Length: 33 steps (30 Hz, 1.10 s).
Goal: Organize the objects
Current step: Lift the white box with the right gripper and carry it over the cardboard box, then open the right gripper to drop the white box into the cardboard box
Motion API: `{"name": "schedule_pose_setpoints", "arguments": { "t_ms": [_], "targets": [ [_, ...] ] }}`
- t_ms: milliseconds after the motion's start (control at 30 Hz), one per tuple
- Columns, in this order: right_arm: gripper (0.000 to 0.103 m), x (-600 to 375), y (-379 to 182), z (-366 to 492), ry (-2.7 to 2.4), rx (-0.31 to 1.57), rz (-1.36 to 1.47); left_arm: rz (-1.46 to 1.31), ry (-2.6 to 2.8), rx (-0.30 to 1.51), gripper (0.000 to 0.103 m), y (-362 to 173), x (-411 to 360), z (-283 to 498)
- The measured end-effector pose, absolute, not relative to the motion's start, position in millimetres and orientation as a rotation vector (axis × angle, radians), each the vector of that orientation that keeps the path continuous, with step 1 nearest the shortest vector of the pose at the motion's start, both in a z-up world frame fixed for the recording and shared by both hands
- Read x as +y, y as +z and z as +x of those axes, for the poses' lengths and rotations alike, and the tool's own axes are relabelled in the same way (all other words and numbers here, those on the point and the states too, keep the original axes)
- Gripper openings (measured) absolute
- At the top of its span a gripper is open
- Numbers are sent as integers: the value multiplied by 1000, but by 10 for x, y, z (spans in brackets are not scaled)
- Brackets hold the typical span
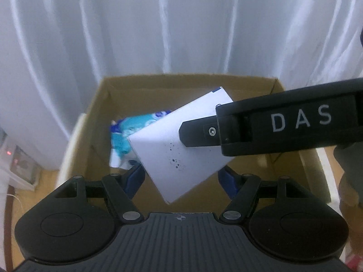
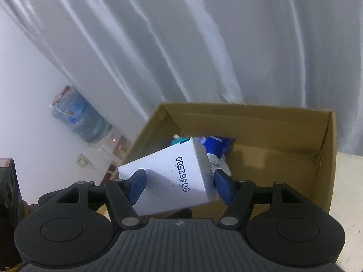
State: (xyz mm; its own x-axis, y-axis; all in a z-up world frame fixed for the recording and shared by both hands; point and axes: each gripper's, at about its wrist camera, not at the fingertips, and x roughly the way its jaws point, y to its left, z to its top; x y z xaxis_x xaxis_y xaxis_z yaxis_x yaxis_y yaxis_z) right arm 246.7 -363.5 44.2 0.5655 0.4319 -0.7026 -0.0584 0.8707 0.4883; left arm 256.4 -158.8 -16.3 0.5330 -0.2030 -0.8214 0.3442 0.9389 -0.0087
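Note:
A white carton (image 2: 172,179) printed with the number 90462580 sits between the blue pads of my right gripper (image 2: 180,184), which is shut on it and holds it tilted over an open cardboard box (image 2: 295,117). In the left wrist view the same carton (image 1: 172,149) hangs over the box (image 1: 99,104), with the right gripper's black finger (image 1: 197,133) marked DAS coming in from the right. A blue and teal plastic packet (image 1: 127,136) lies on the box floor; it also shows in the right wrist view (image 2: 213,145). My left gripper (image 1: 181,179) is open and empty at the box's near edge.
White curtains (image 1: 181,27) hang right behind the box. A water dispenser with a large bottle (image 2: 79,117) stands against the wall at the left. A wall socket (image 2: 81,161) is below it. The box rests on a pale surface (image 2: 347,181).

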Motion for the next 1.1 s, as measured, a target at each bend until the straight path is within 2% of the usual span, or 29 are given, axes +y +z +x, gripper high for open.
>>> {"name": "schedule_pose_setpoints", "arguments": {
  "t_ms": [467, 733, 1100],
  "targets": [
    [69, -3926, 127, 3115, 247, 1237, 195, 33, -458, 1230, 69, -781, -1980, 3005],
    [68, -3797, -2, 3256, 230, 1269, -141, 8, -528, 1216, 71, -906, -2226, 2850],
    [67, -4008, 239, 3174, 218, 1179, -77, 1, -521, 1135, 71, -834, -1966, 2515]
  ]
}}
